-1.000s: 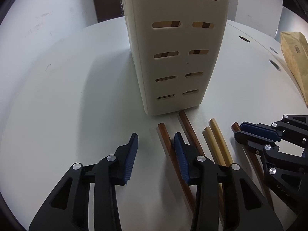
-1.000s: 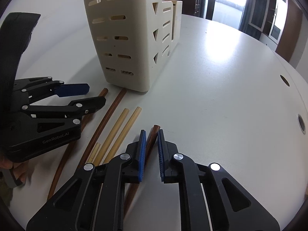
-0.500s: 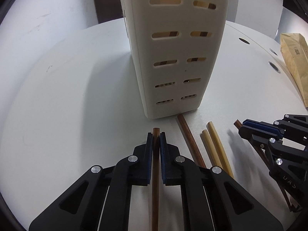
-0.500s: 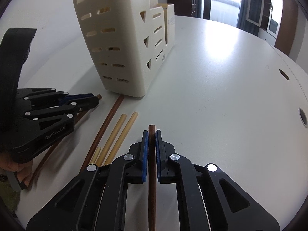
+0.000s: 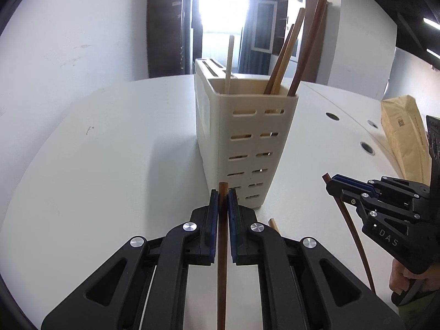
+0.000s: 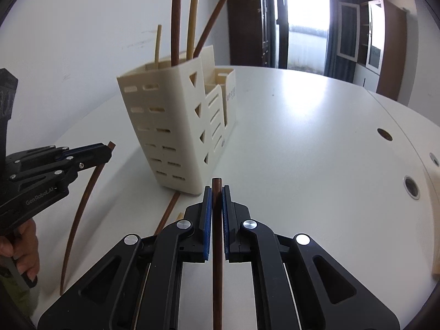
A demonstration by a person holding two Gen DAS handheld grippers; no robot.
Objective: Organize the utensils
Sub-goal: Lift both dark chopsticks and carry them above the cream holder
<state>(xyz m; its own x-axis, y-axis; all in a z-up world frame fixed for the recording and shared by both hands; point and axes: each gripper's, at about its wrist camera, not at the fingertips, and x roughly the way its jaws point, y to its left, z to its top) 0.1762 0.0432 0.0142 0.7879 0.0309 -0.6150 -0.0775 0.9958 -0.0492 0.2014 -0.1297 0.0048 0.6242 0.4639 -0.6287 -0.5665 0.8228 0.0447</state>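
Near the front edge of the white table point(image 5: 110, 143), with left gripper point(image 5: 223, 200) and right gripper point(image 6: 217, 198) each clamped on a dark brown chopstick point(image 5: 221, 261), lift above the cream utensil holder point(image 5: 247, 143), tip upright, drop in the tall front slot.

chopsticks point(image 5: 286, 55) in holder point(image 5: 247, 143), holder on table point(image 5: 110, 165)

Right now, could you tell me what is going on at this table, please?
A person is sorting chopsticks into a cream slotted holder on a white table. The left tool is shut on one dark brown chopstick, and the right tool is shut on another, both in front of the holder. Several chopsticks already stand inside, and a few lie on the table by its base.
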